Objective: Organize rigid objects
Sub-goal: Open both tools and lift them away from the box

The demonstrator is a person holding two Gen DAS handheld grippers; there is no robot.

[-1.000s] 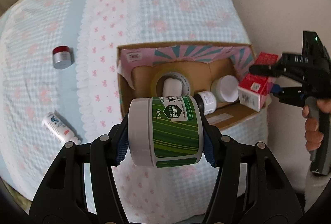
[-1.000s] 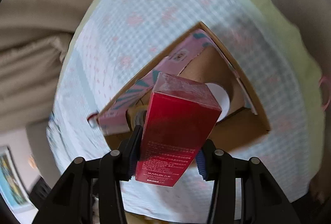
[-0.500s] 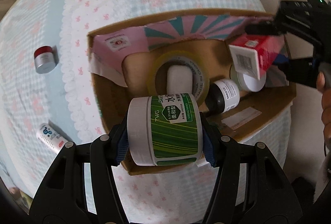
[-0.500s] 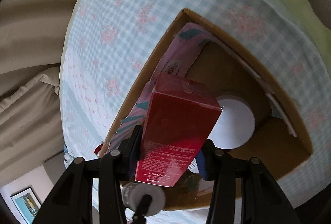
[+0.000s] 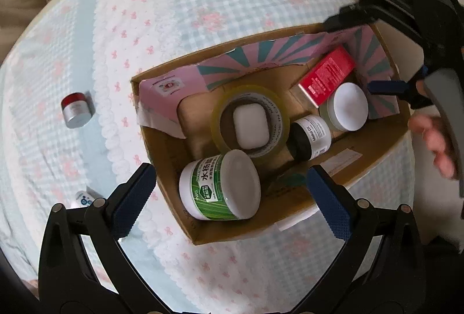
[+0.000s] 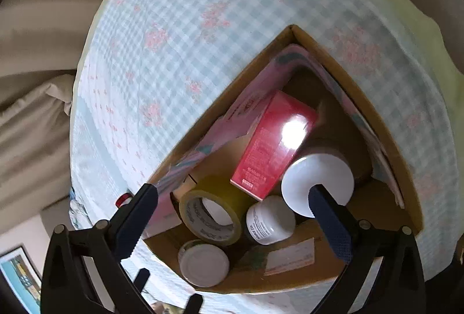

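A cardboard box [image 5: 377,166] [image 6: 385,122] sits on the checked cloth. In it lie a green-labelled white jar [image 5: 220,186] [image 6: 203,264], a red carton [image 5: 327,76] [image 6: 272,145], a tape roll [image 5: 250,124] [image 6: 211,212] around a white case [image 5: 250,125], a black-and-white bottle [image 5: 310,137] [image 6: 269,221] and a white-lidded jar [image 5: 346,106] [image 6: 317,183]. My left gripper [image 5: 232,201] is open and empty above the green jar. My right gripper [image 6: 232,215] is open and empty above the box; it also shows in the left wrist view [image 5: 377,53].
On the cloth left of the box lie a small red-and-silver jar [image 5: 76,111] and a white tube [image 5: 84,199], partly hidden by my left finger. A beige cushion [image 6: 32,122] lies beyond the cloth edge.
My left gripper opened and let the green jar drop into the box. My right gripper opened and let the red carton drop into the box's far end.
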